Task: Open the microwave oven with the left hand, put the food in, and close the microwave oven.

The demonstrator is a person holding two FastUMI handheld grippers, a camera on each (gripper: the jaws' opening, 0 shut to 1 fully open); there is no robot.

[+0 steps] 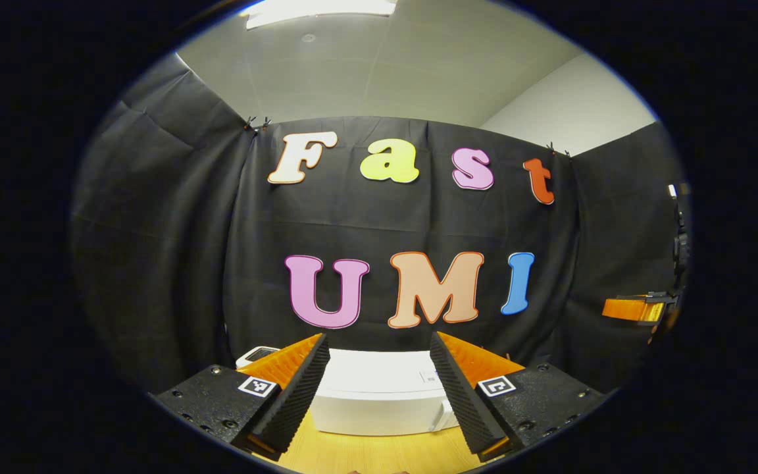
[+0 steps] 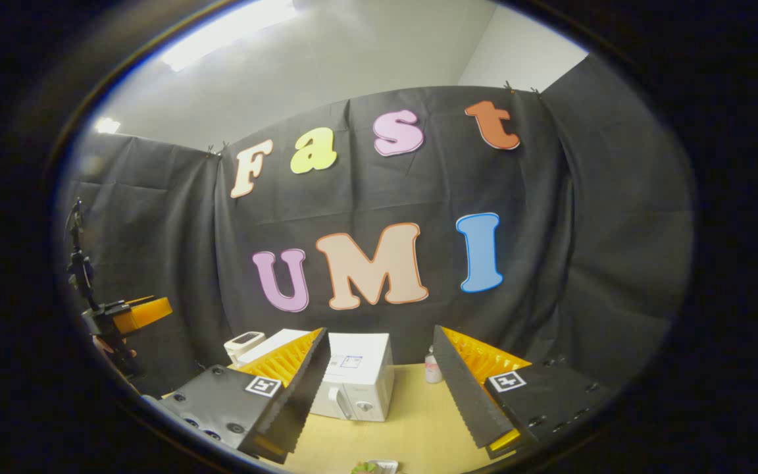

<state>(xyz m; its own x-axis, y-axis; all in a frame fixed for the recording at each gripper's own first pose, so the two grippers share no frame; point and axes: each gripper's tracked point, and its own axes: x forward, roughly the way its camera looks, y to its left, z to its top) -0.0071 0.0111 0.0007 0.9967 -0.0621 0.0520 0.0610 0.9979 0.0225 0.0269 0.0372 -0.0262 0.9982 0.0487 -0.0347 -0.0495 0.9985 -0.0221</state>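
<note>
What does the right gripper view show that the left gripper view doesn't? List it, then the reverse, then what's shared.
Right gripper view: a small bottle beside the microwave, what looks like food at the table's near edge, and the left hand-held gripper far off. Left gripper view: the right hand-held gripper far off. Shared: the microwave, the wooden table, a white device behind the microwave.

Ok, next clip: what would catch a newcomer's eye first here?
First the white microwave oven, standing on the wooden table against the black cloth wall, its door apparently shut. Next the two open tools in the foreground: the left tool faces the oven straight on, while the right tool sees it from one side. A small bottle stands just beside the oven.
</note>
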